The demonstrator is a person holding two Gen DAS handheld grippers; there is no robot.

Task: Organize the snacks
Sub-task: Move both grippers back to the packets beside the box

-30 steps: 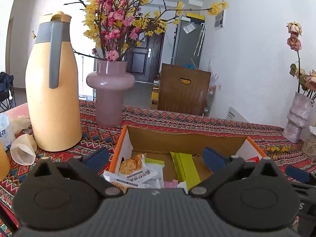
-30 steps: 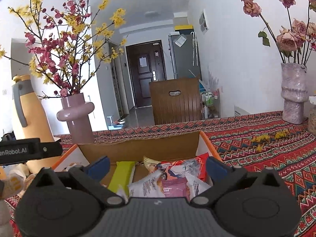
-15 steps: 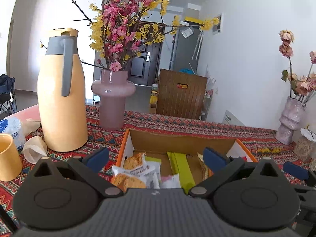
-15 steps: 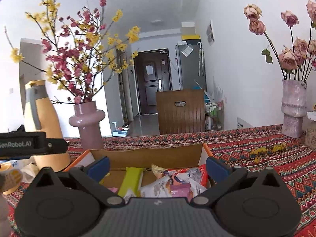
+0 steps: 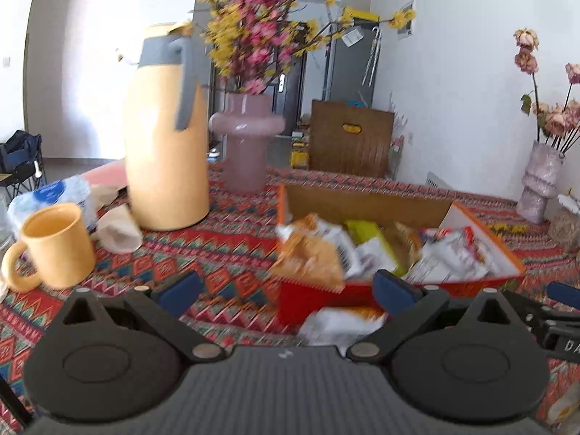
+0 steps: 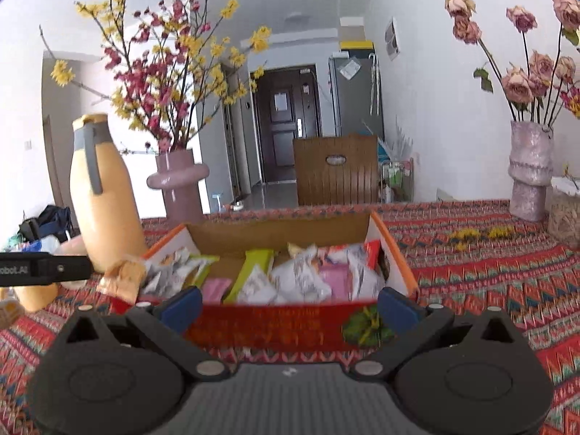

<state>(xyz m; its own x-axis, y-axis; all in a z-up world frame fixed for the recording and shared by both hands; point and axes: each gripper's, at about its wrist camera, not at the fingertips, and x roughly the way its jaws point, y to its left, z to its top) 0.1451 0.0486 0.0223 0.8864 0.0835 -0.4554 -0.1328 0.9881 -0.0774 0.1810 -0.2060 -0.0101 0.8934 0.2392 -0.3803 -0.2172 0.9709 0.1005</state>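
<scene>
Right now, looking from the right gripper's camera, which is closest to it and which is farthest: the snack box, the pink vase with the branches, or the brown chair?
1. snack box: straight ahead of the right gripper, its red front wall between the open fingers.
2. pink vase: behind the box, to the left.
3. brown chair: beyond the table's far edge, centre.

Both cameras sit low over the table, looking forward along their own blue fingers toward the hallway door. The left view stands off to the box's left front corner; the right faces its red front squarely, close. The 2 share box, jug and vase — from different angles.
</scene>
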